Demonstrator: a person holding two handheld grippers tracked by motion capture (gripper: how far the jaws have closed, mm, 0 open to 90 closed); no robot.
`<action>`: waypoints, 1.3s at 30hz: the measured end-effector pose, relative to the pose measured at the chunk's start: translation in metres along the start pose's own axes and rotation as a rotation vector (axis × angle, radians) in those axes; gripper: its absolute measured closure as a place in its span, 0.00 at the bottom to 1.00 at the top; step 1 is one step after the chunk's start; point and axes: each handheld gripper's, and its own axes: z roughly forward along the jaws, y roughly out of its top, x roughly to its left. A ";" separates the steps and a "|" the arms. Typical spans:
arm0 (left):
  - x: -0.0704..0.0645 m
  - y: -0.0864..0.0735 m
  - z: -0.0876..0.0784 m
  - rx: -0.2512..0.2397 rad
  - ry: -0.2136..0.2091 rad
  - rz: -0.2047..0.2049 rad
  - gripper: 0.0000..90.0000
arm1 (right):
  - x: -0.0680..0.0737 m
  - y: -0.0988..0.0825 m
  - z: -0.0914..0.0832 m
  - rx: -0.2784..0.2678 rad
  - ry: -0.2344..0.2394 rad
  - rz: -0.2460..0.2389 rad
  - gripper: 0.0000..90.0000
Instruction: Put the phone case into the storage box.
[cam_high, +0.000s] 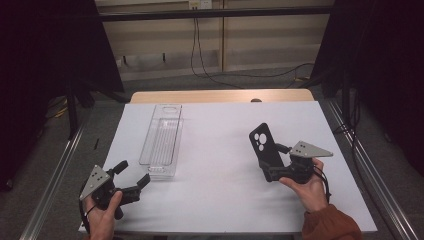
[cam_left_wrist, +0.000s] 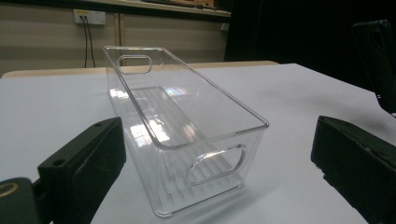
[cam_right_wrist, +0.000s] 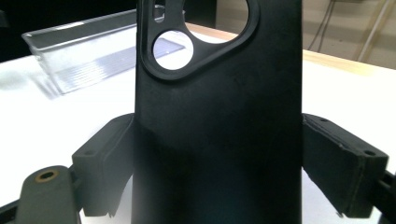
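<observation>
A black phone case (cam_high: 265, 145) with round camera cut-outs stands tilted above the right half of the table, and my right gripper (cam_high: 272, 167) is shut on its lower end. In the right gripper view the case (cam_right_wrist: 219, 93) rises between both pads, which press on its side edges. A clear plastic bin (cam_high: 162, 142) with handle slots lies lengthwise at centre left, with nothing in it. My left gripper (cam_high: 134, 172) rests near the front left corner, open, its jaws pointing at the bin's near end (cam_left_wrist: 205, 163) from a short way off.
The table is covered by a white sheet (cam_high: 220, 125), with a wooden edge (cam_high: 220, 96) at the far side. Metal rails (cam_high: 55, 180) run along both sides of the table. Cables lie on the floor beyond it.
</observation>
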 end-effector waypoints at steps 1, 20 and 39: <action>-0.001 0.000 0.000 0.000 -0.002 -0.005 0.04 | 0.000 -0.001 0.000 -0.002 0.007 0.001 0.16; -0.015 0.003 0.011 0.021 -0.072 0.042 0.04 | 0.027 -0.004 0.013 0.015 0.134 -0.019 0.16; -0.030 0.007 0.026 0.069 -0.196 0.060 0.07 | 0.048 -0.005 0.024 0.047 0.227 -0.045 0.16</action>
